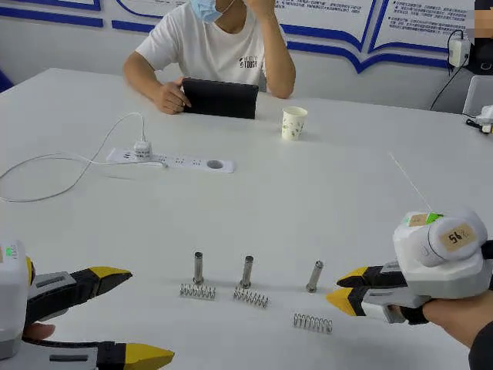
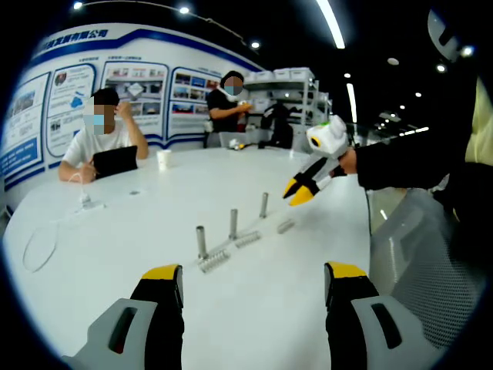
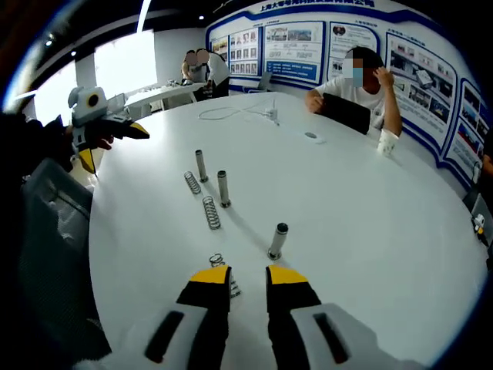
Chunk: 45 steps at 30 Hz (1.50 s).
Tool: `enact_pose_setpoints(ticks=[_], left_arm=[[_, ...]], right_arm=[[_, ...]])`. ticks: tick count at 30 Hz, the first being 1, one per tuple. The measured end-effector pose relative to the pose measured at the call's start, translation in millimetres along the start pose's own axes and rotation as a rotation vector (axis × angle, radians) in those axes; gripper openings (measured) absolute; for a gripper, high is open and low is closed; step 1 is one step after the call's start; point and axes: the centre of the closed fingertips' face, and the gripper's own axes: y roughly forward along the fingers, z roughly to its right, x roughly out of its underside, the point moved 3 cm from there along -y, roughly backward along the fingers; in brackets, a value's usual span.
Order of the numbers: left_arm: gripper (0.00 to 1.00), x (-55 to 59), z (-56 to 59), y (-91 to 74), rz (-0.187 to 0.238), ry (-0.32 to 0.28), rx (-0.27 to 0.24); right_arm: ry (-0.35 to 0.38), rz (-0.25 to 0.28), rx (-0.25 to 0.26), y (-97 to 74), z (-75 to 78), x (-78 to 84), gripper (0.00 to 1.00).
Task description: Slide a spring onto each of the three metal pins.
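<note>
Three short metal pins [image 1: 198, 267] [image 1: 246, 271] [image 1: 314, 275] stand upright in a row on the white table [image 1: 323, 193]. A loose spring lies flat in front of each: left spring [image 1: 197, 291], middle spring [image 1: 251, 297], right spring [image 1: 313, 323]. My right gripper [image 1: 343, 287] hovers just right of the right pin, open with a narrow gap and holding nothing. In the right gripper view its jaws [image 3: 248, 275] sit just behind the nearest spring [image 3: 218, 260], which is partly hidden. My left gripper [image 1: 146, 314] is wide open at the lower left, well short of the pins [image 2: 233, 223].
A white power strip [image 1: 173, 161] with a plug and a looping cable [image 1: 46, 166] lies mid-table. Further back stand a paper cup [image 1: 293, 122] and a dark tablet [image 1: 220, 98] in front of a seated person [image 1: 212, 46]. A grey chair [image 2: 420, 254] is at the table's edge.
</note>
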Motion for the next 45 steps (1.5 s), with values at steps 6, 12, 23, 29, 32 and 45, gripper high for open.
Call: enact_pose_setpoints(ticks=[6,12,23,29,32,45], left_arm=[[0.76,-0.1,0.3,-0.1,-0.003,0.002,-0.001],[0.76,-0.2,1.1,0.5,-0.008,0.003,0.000],[0.76,-0.8,3.7,1.7,-0.014,0.006,0.003],[0.75,-0.7,4.1,1.2,-0.014,0.004,0.003],[0.75,-0.4,4.5,0.8,-0.015,0.004,0.004],[0.73,1.1,9.9,2.0,-0.027,0.009,0.022]], right_arm=[[-0.048,-0.023,-0.063,4.1,-6.5,13.1,0.19],[-0.107,-0.059,-0.109,10.1,-11.5,22.6,0.19],[-0.189,-0.100,-0.170,20.5,-15.8,29.3,0.17],[-0.215,-0.119,-0.182,23.7,-14.3,30.9,0.15],[-0.224,-0.132,-0.191,25.2,-14.0,31.9,0.14],[-0.226,-0.171,-0.227,29.0,-15.2,36.5,0.12]])
